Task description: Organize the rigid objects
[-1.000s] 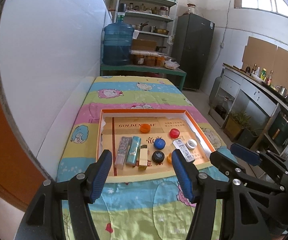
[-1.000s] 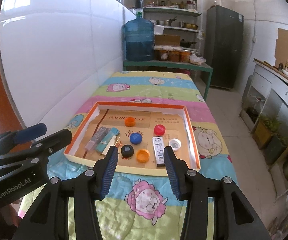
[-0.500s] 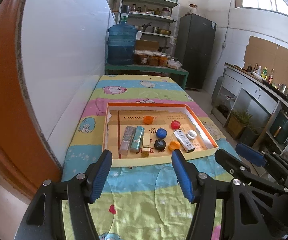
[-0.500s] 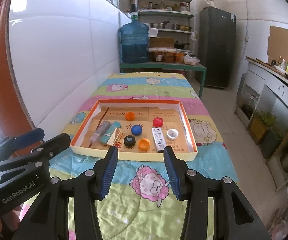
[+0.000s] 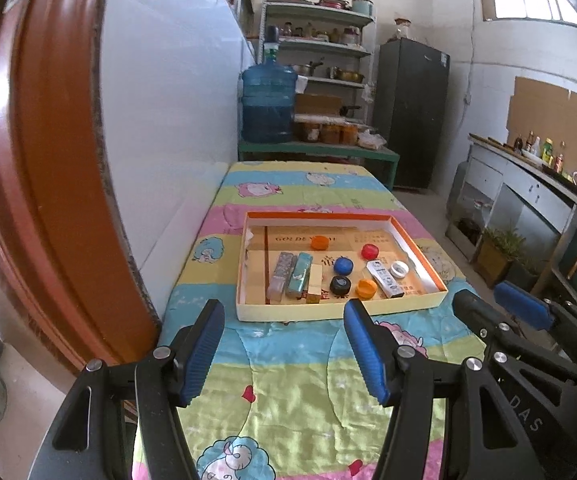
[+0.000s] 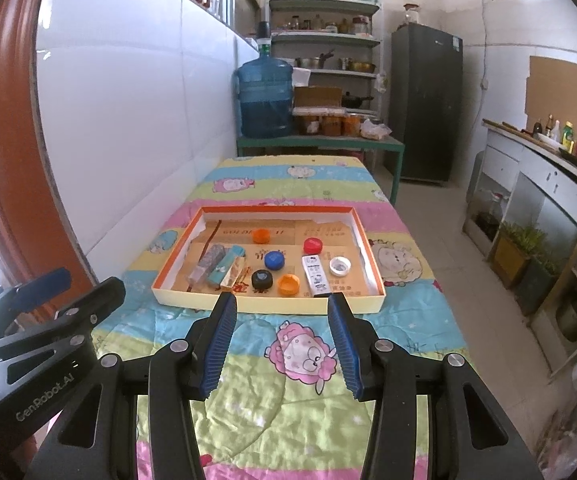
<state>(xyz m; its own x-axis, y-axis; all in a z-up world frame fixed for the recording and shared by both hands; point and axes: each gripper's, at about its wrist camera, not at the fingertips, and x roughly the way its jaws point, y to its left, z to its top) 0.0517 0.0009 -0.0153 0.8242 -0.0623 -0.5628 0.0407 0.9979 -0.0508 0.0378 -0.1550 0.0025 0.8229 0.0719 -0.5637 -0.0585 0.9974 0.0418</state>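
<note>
Orange-rimmed, the tray [image 6: 368,254] sat on the quilt [image 6: 288,400] holding caps and small boxes, while the left gripper [image 5: 284,346] and right gripper [image 6: 282,342] hovered short of it, both open and empty.
</note>
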